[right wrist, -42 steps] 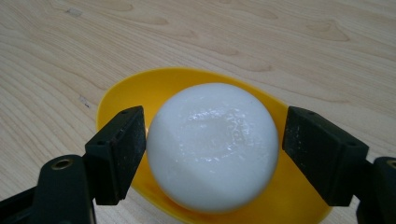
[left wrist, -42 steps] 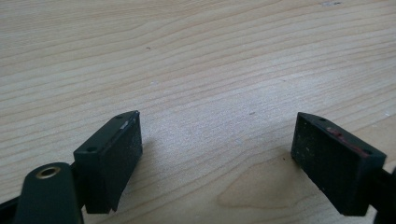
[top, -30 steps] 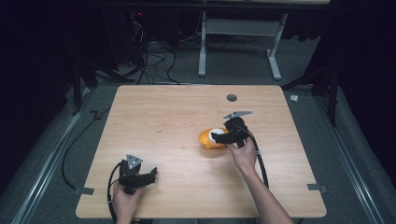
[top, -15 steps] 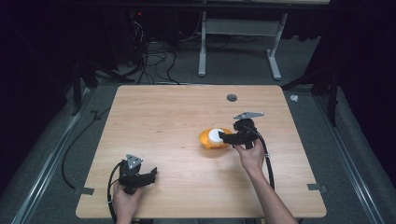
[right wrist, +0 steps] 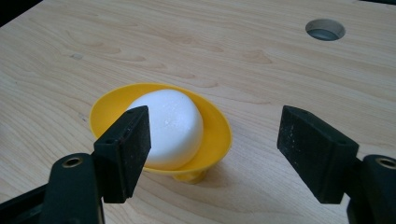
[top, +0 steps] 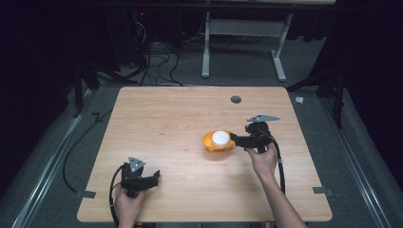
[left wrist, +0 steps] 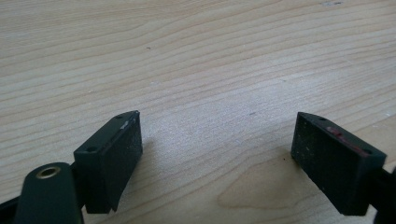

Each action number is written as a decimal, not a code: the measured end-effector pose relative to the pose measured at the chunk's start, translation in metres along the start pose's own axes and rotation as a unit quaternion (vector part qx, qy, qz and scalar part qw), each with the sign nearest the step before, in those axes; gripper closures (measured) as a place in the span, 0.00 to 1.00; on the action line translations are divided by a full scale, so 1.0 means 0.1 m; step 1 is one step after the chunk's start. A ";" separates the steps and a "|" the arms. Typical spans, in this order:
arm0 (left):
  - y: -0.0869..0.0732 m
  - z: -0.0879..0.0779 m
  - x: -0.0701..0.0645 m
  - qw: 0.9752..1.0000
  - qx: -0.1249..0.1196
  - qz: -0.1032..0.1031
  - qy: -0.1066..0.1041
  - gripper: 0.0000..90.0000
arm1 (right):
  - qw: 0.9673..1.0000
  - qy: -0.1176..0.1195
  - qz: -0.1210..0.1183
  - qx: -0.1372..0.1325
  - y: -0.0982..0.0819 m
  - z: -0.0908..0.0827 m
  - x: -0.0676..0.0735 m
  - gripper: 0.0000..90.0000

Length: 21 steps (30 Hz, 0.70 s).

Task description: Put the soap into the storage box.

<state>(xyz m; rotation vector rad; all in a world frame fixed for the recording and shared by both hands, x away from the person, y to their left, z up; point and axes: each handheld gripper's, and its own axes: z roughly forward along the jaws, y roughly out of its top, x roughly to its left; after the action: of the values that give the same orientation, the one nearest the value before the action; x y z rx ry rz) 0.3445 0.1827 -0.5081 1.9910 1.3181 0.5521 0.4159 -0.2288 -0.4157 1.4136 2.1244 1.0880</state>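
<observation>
Right tool [top: 234, 138] is hovering just beside the yellow dish [top: 217, 141], jaws spread wide and gripping nothing. In the right gripper view the dish [right wrist: 161, 128] is sitting slightly left of the gap between the jaws, its near rim level with the left jaw.

White lump [right wrist: 167, 127] is lying in the dish, rounded, filling most of the bowl; nothing else inside.

Judging progress: the lump is already sitting in the dish, so the placing looks done, or a grasp of dish or lump is not yet begun. I cannot tell which.

Left tool [top: 153, 178] is resting low near the front left of the bench [top: 161, 118], jaws wide apart, holding nothing, bare wood between them.
</observation>
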 end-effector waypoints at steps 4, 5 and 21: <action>0.00 0.00 0.00 1.000 0.000 0.000 0.000 0.19 | 1.000 -0.003 0.000 -0.009 -0.02 -0.08 -0.03 0.30; 0.00 0.00 0.00 1.000 0.000 0.000 0.000 0.19 | 1.000 -0.003 0.002 -0.010 -0.02 -0.10 -0.03 0.30; 0.00 -0.01 -0.01 1.000 0.004 0.008 -0.009 0.16 | 0.999 -0.013 0.011 -0.035 -0.15 -0.39 -0.18 0.30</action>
<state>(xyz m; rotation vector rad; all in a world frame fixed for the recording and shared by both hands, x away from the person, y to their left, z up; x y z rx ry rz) 0.3435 0.1825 -0.5079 2.0106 1.2961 0.5362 0.3882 -0.2638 -0.4044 1.4132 2.0363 1.1345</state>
